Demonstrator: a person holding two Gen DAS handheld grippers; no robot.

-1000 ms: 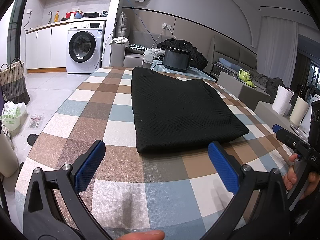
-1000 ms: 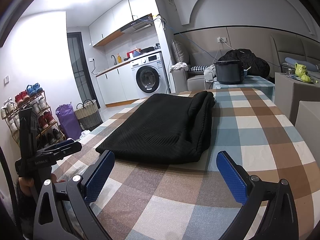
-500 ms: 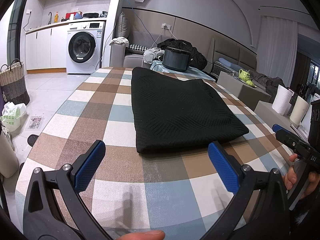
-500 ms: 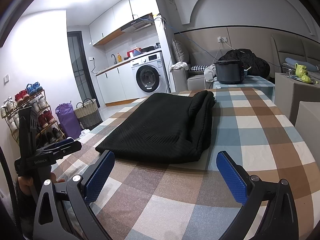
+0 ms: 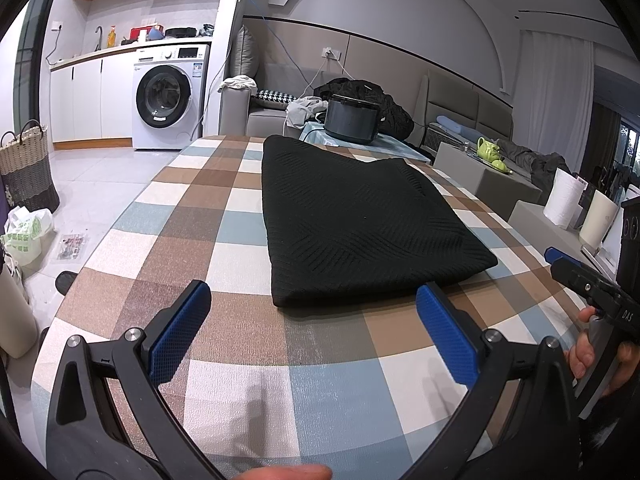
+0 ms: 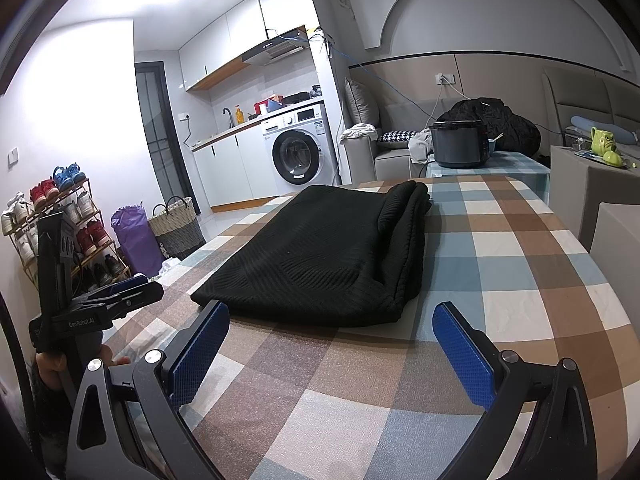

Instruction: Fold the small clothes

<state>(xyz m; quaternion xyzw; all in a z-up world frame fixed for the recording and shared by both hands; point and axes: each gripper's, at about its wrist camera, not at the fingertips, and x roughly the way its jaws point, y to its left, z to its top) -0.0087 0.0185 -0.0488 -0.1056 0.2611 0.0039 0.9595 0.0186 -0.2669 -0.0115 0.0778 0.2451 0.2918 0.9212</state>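
Observation:
A black knitted garment [image 5: 356, 220] lies folded into a flat rectangle on the checked tablecloth [image 5: 224, 240]; in the right wrist view the garment [image 6: 332, 256] shows its layered folded edge on the right. My left gripper [image 5: 316, 300] hovers open just short of the garment's near edge, nothing between its blue pads. My right gripper [image 6: 330, 322] is also open and empty, close to the garment's near corner. Each gripper appears in the other's view, held by a hand: the right gripper [image 5: 576, 276] at the table's right edge, the left gripper [image 6: 116, 296] at the left.
A dark rice cooker [image 5: 352, 120] stands on a small table beyond the far end. A washing machine [image 5: 168, 96], a woven basket [image 5: 26, 164] and a shoe rack [image 6: 56, 220] line the floor on the left. Paper rolls [image 5: 564, 196] and grey boxes sit to the right.

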